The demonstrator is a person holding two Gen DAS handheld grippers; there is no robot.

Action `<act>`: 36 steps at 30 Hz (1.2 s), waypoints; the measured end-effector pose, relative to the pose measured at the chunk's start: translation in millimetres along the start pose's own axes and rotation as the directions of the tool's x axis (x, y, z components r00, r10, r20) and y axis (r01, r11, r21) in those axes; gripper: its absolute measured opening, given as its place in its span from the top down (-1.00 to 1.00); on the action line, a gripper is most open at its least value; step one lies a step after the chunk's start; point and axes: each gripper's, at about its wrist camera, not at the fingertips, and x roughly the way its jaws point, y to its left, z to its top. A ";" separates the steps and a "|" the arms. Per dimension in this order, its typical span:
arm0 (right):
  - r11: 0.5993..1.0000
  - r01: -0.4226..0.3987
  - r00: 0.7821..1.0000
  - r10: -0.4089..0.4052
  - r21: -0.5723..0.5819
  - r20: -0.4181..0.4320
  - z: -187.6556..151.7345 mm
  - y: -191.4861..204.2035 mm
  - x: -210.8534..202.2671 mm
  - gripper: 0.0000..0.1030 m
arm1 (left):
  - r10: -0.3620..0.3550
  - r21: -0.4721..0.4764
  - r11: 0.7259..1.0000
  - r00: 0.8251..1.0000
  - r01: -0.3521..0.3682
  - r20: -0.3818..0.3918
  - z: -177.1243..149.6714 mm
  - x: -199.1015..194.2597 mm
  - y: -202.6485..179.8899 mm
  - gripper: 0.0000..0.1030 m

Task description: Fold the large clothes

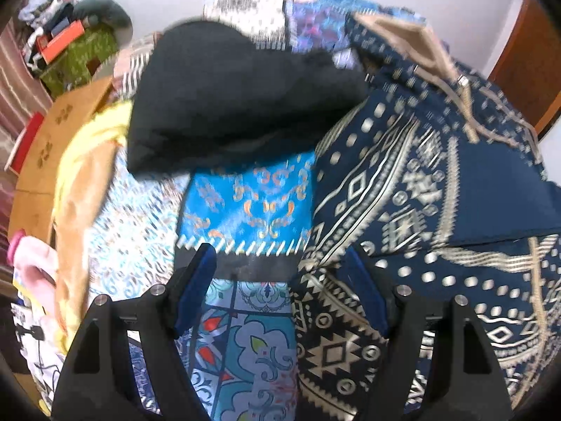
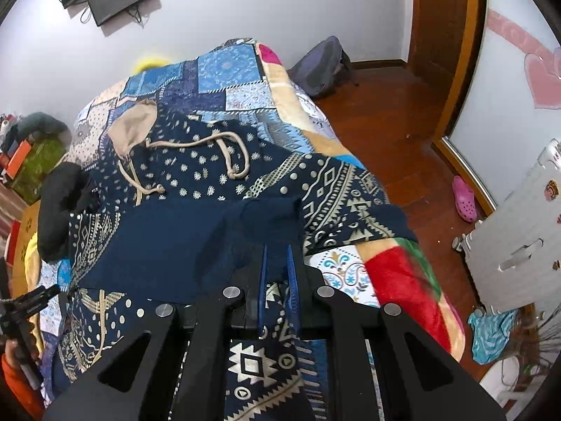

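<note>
A navy patterned hoodie (image 2: pixel 224 189) is spread across a bed covered by a blue patchwork quilt (image 2: pixel 224 70). Its beige-lined hood (image 2: pixel 135 122) is turned toward the far wall, and the beige drawstring (image 2: pixel 224 154) is looped over the dotted chest. A plain navy part of the garment is folded over the patterned body near the bed's near edge. In the left wrist view the same hoodie (image 1: pixel 420 182) is seen at the right, lying partly over the quilt (image 1: pixel 245 203).

The right gripper (image 2: pixel 278 263) is held over the plain navy fold, its 2 blue fingers (image 2: pixel 291 280) drawn nearly together with only a narrow slit between them. Navy cloth is seen at their tips and patterned cloth lower between them; whether any fabric is pinched cannot be told. The left gripper (image 1: pixel 280 280) is held with its jaws wide apart above the quilt, its right finger just beside the hoodie's edge, nothing between the pads.

A black garment (image 1: pixel 224 98) lies bunched on the quilt to the left of the hoodie, and yellow cloth (image 1: pixel 91 140) is piled beyond it. A backpack (image 2: pixel 319 66) rests on the wooden floor against the wall, and a pink clog (image 2: pixel 464 198) lies near the doorway.
</note>
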 end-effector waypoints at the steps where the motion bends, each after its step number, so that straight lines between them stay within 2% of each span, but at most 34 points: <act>1: 1.000 0.002 1.000 -0.002 -0.002 0.006 1.4 -0.6 -1.4 0.64 | 0.002 0.005 1.000 1.000 -0.002 0.023 3.0 -8.6 -1.0 -0.46; 3: 1.000 0.014 0.999 -0.014 -0.001 0.034 5.0 -4.4 -8.3 0.20 | 0.000 0.015 1.000 0.997 -0.001 0.072 9.1 -26.7 -4.7 -0.46; 5: 1.000 0.028 0.997 -0.028 0.008 0.068 7.8 -7.4 -14.1 -0.06 | -0.009 0.023 1.000 0.993 0.007 0.119 17.3 -42.0 -11.1 -0.46; 8: 0.998 0.042 0.993 -0.046 0.037 0.106 15.5 -18.6 -22.9 -0.22 | -0.038 0.036 0.999 0.983 0.032 0.178 30.7 -59.9 -22.8 -0.47; 12: 0.995 0.012 0.994 -0.022 0.099 0.103 21.8 -38.8 -21.9 -0.23 | -0.080 0.071 0.995 0.968 0.065 0.237 43.5 -75.8 -46.1 -0.57; 16: 0.985 0.017 0.998 -0.029 0.173 0.064 22.3 -63.7 -7.1 -0.23 | -0.111 0.110 0.990 0.956 0.084 0.270 55.7 -79.6 -72.5 -0.61; 23: 0.942 -0.036 0.998 0.052 0.335 -0.039 12.4 -107.0 34.6 -0.23 | -0.162 0.148 0.980 0.962 0.131 0.222 64.1 -60.2 -107.9 -0.62; 28: 0.857 -0.093 0.980 0.169 0.508 -0.106 4.3 -142.0 77.2 -0.23 | -0.162 0.169 0.977 0.970 0.131 0.183 60.5 -43.1 -123.4 -0.62; 36: 0.762 -0.079 0.967 0.217 0.643 -0.137 6.5 -164.1 119.7 -0.24 | -0.153 0.156 0.979 0.979 0.132 0.133 58.1 -21.0 -124.5 -0.62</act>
